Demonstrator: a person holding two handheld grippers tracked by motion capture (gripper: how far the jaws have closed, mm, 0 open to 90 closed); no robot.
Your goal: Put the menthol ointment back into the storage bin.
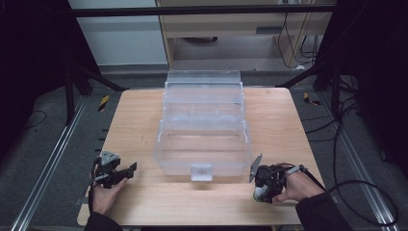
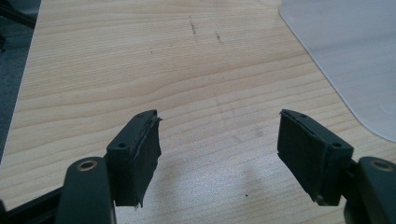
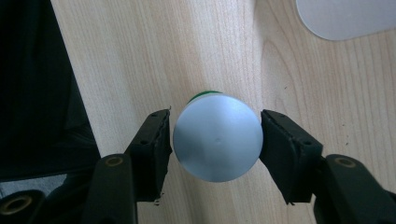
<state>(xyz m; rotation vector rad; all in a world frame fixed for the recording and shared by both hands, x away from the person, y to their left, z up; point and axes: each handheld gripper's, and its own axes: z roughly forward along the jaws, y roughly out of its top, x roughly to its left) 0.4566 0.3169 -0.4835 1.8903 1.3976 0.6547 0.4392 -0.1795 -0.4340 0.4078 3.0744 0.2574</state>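
A round container with a flat silver top (image 3: pixel 217 144) and a green rim showing behind it stands on the wooden table (image 1: pixel 144 115) near the front right. My right gripper (image 3: pixel 215 116) points down over it, and both black pads touch its sides. In the high view the right gripper (image 1: pixel 260 190) is held in a hand at the table's front right. My left gripper (image 2: pixel 219 116) stands open over bare wood with nothing between its fingers; in the high view the left gripper (image 1: pixel 126 171) sits at the front left, aimed right.
A large clear plastic tiered box (image 1: pixel 204 139) stands open in the middle of the table, its latch (image 1: pixel 201 172) facing the front. Its corner (image 2: pixel 350 56) lies ahead of the left gripper. Black frame rails and cables run along both sides of the table.
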